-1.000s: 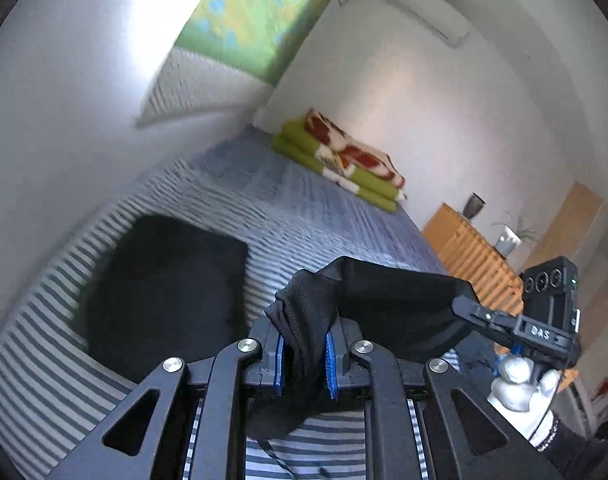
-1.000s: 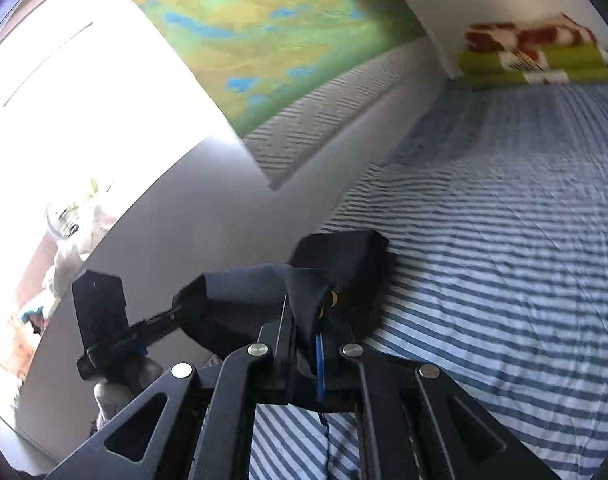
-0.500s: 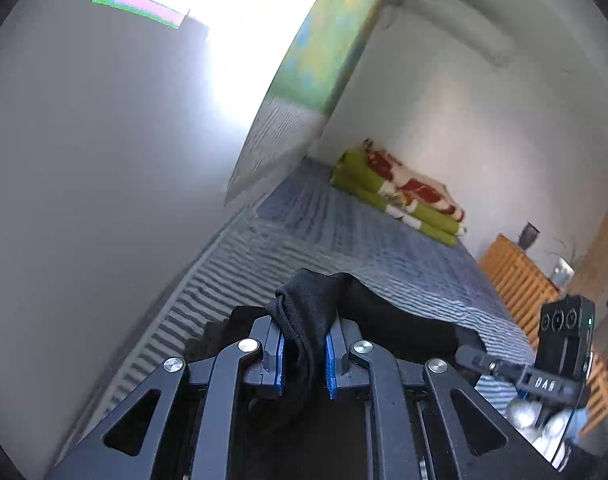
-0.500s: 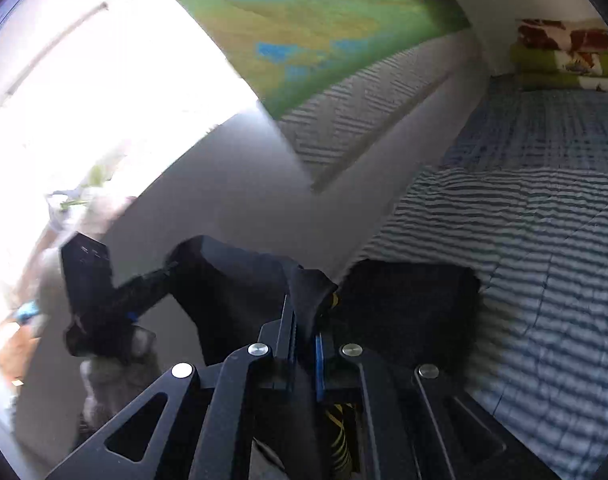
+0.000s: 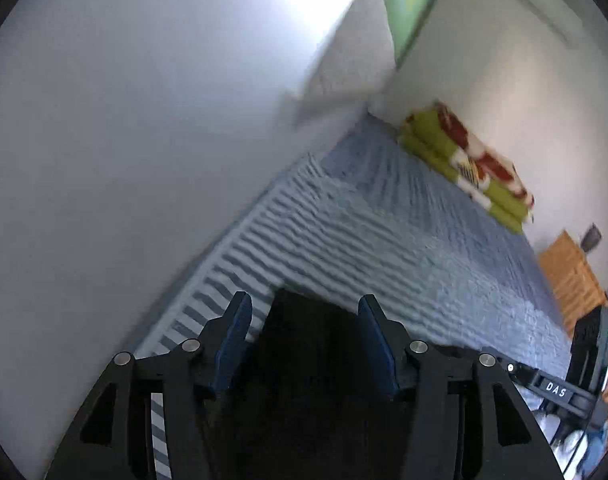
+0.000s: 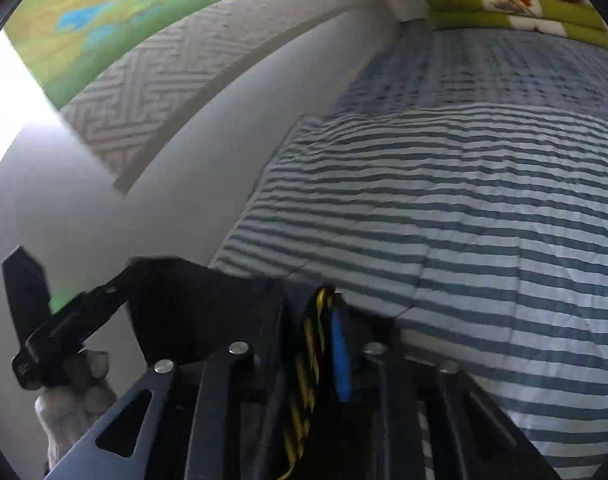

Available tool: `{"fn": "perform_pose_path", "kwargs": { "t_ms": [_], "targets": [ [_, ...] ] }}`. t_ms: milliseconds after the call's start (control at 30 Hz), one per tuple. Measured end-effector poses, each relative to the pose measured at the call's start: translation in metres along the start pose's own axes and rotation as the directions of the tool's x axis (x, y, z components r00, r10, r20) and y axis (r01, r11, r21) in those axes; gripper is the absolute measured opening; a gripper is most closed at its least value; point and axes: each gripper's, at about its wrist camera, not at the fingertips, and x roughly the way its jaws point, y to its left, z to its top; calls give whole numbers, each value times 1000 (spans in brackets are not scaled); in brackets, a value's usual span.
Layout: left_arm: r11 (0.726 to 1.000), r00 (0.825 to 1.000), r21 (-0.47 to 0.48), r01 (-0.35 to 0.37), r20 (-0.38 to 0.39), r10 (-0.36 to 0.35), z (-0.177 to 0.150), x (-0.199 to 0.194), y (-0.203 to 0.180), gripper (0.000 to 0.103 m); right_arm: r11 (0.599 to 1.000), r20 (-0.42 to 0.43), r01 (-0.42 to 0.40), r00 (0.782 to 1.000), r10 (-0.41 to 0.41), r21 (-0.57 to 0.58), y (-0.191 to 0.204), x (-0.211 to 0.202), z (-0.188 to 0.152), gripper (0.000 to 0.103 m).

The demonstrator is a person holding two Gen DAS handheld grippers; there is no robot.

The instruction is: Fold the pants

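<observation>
The black pants lie folded on the striped bed cover, close to the wall. My left gripper is open, its blue pads standing wide on either side of the cloth without pinching it. In the right wrist view the pants are a dark heap, and their yellow-and-black cord runs between the fingers of my right gripper. That gripper is partly open, with one blue pad showing. The left gripper shows at the pants' far edge, held by a gloved hand.
A grey wall runs along the bed's left side. A folded green and red blanket lies at the head of the bed. A wooden dresser stands at the right. A green painting hangs above.
Both grippers carried the pants' edge over and down onto the cloth on the bed. The left gripper opened and let go. The right jaws have spread apart.
</observation>
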Motion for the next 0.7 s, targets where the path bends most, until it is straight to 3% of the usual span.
{"fn": "perform_pose_path", "kwargs": {
  "t_ms": [100, 267, 433, 600, 700],
  "targets": [
    [999, 999, 50, -8, 41, 5, 0, -19, 1, 59, 1000, 47, 21, 999, -22, 8, -6, -12, 2, 29],
    [987, 998, 150, 60, -24, -57, -31, -27, -14, 58, 993, 103, 30, 994, -18, -111, 12, -38, -12, 29],
    [976, 991, 195, 95, -116, -73, -80, -25, -27, 58, 969, 30, -45, 998, 54, -245, 43, -46, -45, 29],
    [980, 984, 195, 48, -180, -12, -117, -13, -18, 58, 919, -55, -63, 997, 45, -390, 73, -39, -92, 29],
    [987, 980, 157, 18, -198, 14, -137, -21, 7, 59, 897, -116, -60, 993, 10, -438, 77, -32, -120, 29]
  ]
}}
